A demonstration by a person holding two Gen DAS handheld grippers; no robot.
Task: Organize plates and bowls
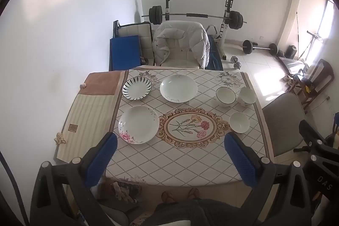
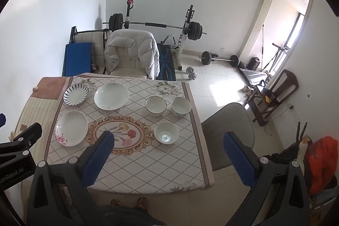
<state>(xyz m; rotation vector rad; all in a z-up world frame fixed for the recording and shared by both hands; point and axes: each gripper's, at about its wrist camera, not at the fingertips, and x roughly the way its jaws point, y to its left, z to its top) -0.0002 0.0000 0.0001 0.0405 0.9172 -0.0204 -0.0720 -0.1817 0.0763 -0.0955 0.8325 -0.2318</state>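
Hovering wide-jawed and empty, both grippers, left (image 1: 170, 154) and right (image 2: 168, 153), risk chipping stacked plates; the 3 o'clock bowl (image 2: 181, 106) could fall off the tabletop (image 2: 148, 166).

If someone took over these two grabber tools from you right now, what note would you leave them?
Left gripper: open, empty, held above the table's near edge.
Right gripper: open, empty, same height.
Three plates lie apart on the left: striped plate, large white plate, rose plate.
Three bowls stand apart on the right: dark-rimmed bowl, patterned bowl, near bowl.
Nothing is stacked yet; all sorting is left.
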